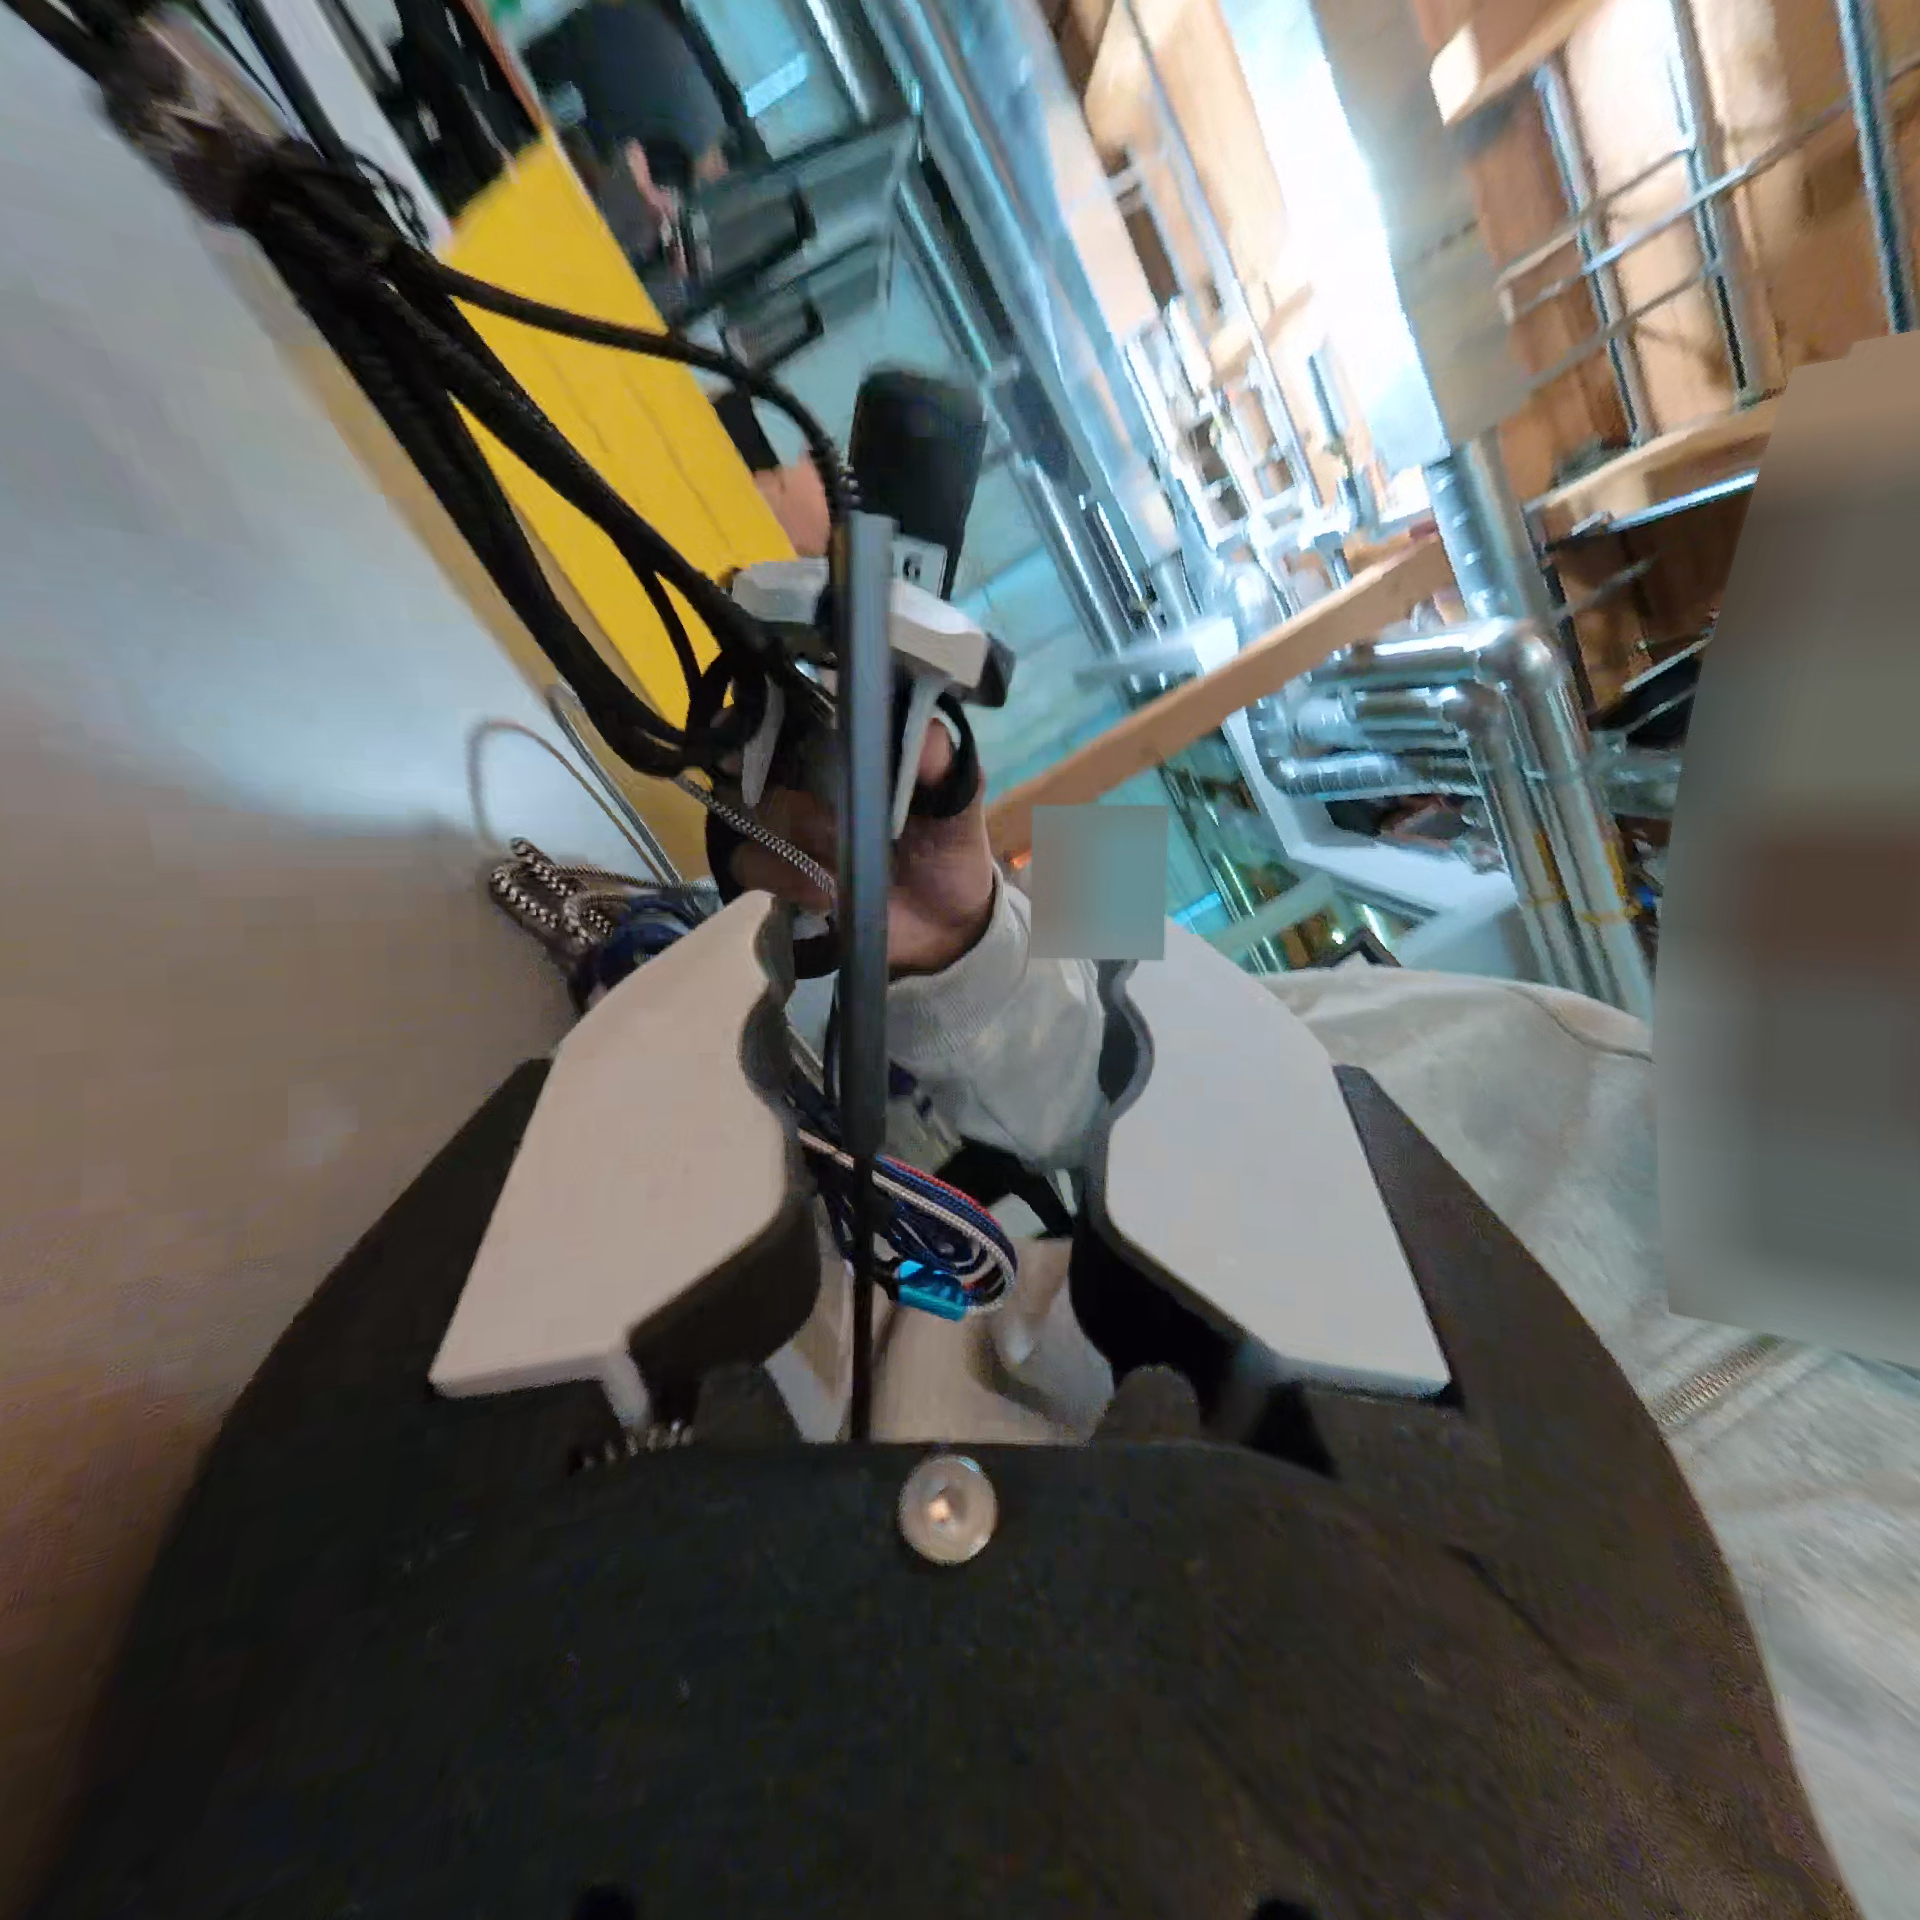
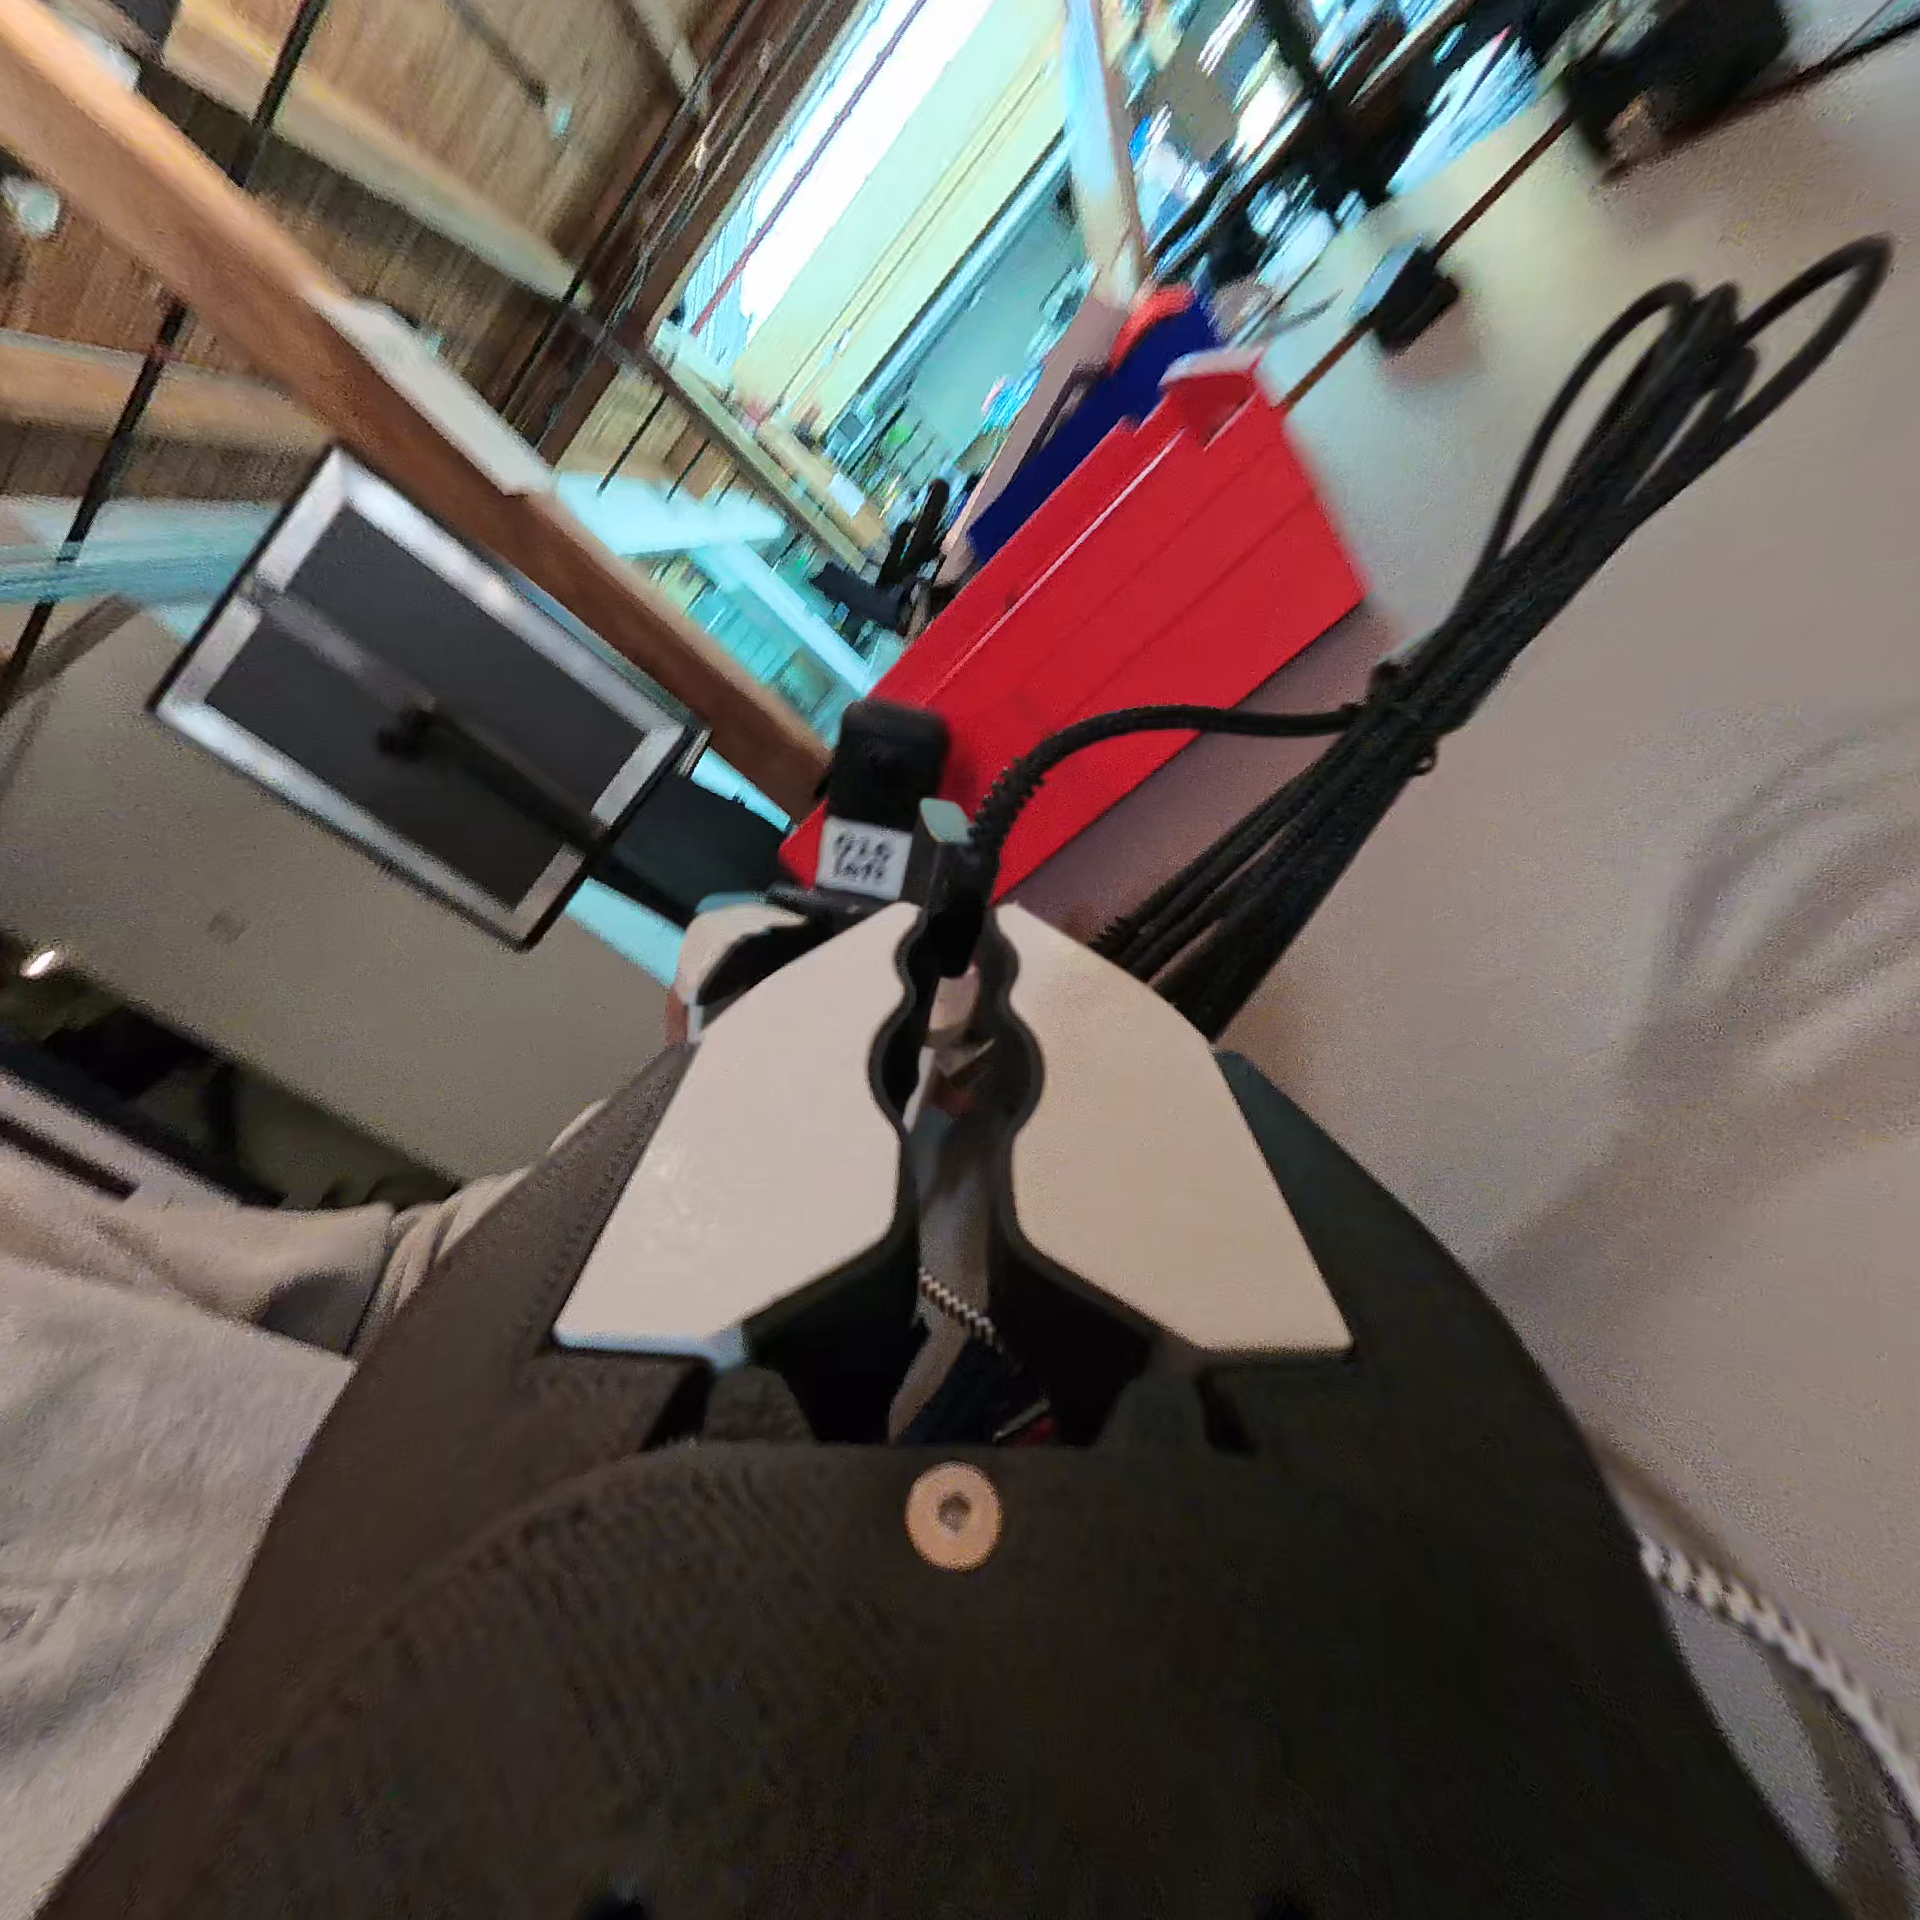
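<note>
In the left wrist view my left gripper (image 1: pixel 940 945) is open and empty, its white fingers (image 1: pixel 644 1143) wide apart. Beyond the gap a hand in a white sleeve (image 1: pixel 935 883) holds the right gripper (image 1: pixel 864 790), seen head-on as a thin dark strip, with a black camera (image 1: pixel 914 457) on top. In the right wrist view my right gripper (image 2: pixel 954 920) is shut on a black cable plug (image 2: pixel 951 935). A grey connector (image 2: pixel 940 821) and a black braided cable (image 2: pixel 1143 717) lead off from it. A black box with a white sticker (image 2: pixel 873 800) sits just behind the tips.
A bundle of black cables (image 1: pixel 436 343) hangs along a pale surface (image 1: pixel 156 623) beside a yellow panel (image 1: pixel 582 343). Striped and blue cords (image 1: pixel 935 1226) lie below my left fingers. Looped black cables (image 2: pixel 1558 540), a red cabinet (image 2: pixel 1122 603), a wooden beam (image 2: pixel 312 332) and a dark framed panel (image 2: pixel 416 675) surround the right gripper.
</note>
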`<action>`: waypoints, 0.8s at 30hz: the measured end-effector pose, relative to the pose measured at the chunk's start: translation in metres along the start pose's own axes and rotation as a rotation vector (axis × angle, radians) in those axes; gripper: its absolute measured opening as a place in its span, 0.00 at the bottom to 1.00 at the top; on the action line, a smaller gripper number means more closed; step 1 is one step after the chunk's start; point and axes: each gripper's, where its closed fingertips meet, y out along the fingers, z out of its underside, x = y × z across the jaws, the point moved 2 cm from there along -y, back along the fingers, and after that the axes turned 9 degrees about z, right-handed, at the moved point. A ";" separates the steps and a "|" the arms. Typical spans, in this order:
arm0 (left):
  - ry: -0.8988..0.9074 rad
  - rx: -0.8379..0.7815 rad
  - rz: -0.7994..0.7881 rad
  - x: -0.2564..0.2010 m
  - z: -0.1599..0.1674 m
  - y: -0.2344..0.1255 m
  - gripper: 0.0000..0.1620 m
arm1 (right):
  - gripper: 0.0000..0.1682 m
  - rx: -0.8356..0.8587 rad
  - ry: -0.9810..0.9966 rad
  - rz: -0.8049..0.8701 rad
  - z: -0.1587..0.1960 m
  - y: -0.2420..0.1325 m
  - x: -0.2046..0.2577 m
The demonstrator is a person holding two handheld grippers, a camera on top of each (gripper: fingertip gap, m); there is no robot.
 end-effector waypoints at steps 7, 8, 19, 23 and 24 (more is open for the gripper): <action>0.187 -0.088 -0.068 -0.009 -0.018 -0.014 0.35 | 0.04 -0.189 -0.064 0.073 -0.051 -0.039 -0.002; 0.187 -0.091 -0.063 -0.010 -0.017 -0.013 0.35 | 0.05 -0.197 -0.097 0.079 -0.057 -0.043 0.004; 0.444 -0.155 -0.084 -0.043 -0.026 -0.015 0.34 | 0.05 -0.468 -0.268 0.025 -0.172 -0.113 0.097; 0.425 -0.166 -0.074 -0.044 -0.025 -0.016 0.34 | 0.05 -0.494 -0.346 0.053 -0.213 -0.134 0.129; 0.415 -0.178 -0.065 -0.044 -0.025 -0.016 0.34 | 0.05 -0.509 -0.360 0.052 -0.225 -0.140 0.139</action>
